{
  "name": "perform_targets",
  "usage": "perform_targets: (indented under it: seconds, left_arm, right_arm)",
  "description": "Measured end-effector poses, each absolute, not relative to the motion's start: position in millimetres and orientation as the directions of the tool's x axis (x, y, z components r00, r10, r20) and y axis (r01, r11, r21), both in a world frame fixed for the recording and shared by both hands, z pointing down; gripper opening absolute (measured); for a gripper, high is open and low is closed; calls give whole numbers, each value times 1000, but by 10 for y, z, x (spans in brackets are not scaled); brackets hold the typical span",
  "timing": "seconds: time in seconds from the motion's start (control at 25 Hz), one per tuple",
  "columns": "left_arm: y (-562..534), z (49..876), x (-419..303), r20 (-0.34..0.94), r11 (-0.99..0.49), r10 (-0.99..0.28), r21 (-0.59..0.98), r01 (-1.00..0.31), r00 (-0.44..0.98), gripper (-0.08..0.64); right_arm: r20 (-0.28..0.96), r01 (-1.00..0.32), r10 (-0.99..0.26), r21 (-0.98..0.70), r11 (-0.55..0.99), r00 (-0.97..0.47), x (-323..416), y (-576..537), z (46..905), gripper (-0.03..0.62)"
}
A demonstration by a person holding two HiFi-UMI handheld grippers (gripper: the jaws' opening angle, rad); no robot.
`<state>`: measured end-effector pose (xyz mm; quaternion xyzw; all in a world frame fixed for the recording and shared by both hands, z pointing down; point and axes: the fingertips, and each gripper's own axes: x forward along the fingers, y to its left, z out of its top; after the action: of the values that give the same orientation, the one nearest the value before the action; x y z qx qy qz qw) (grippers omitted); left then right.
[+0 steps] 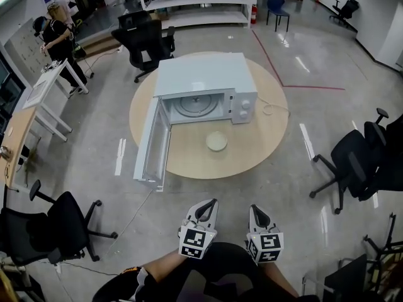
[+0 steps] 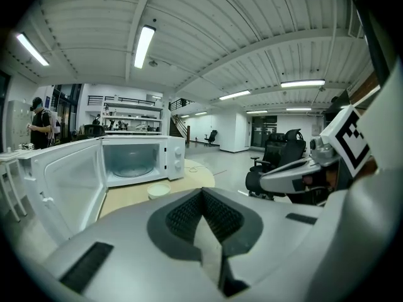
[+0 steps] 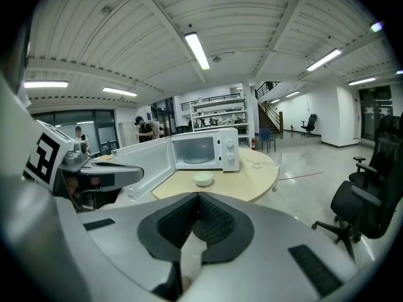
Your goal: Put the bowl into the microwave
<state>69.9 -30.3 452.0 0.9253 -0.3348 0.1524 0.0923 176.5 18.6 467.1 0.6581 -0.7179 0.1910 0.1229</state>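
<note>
A pale, shallow bowl (image 1: 216, 141) sits on the round wooden table (image 1: 264, 140), just in front of the white microwave (image 1: 201, 74). The microwave door (image 1: 153, 145) stands wide open to the left, and the glass turntable inside is bare. My left gripper (image 1: 210, 205) and right gripper (image 1: 254, 210) hang side by side well short of the table's near edge, both shut with nothing in them. In the left gripper view the bowl (image 2: 158, 190) and microwave (image 2: 135, 159) lie ahead, beyond the gripper (image 2: 203, 192). The right gripper view shows the bowl (image 3: 203, 179) beyond that gripper (image 3: 198, 197).
Black office chairs stand at the left (image 1: 53, 225), right (image 1: 359, 165) and behind the table (image 1: 145, 39). A person (image 1: 58, 39) stands by a desk (image 1: 34, 99) at the far left. A power cable (image 1: 274, 110) lies on the table right of the microwave.
</note>
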Motion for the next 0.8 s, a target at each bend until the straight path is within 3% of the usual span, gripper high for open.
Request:
perform_targets:
  seconds: [0.8]
  left_arm:
    - [-1258,4362,524,312,-767,-585,88,-636,749,48]
  right_arm:
    - [432,-995,-898,-85,49,-81,1582,-732,4507,15]
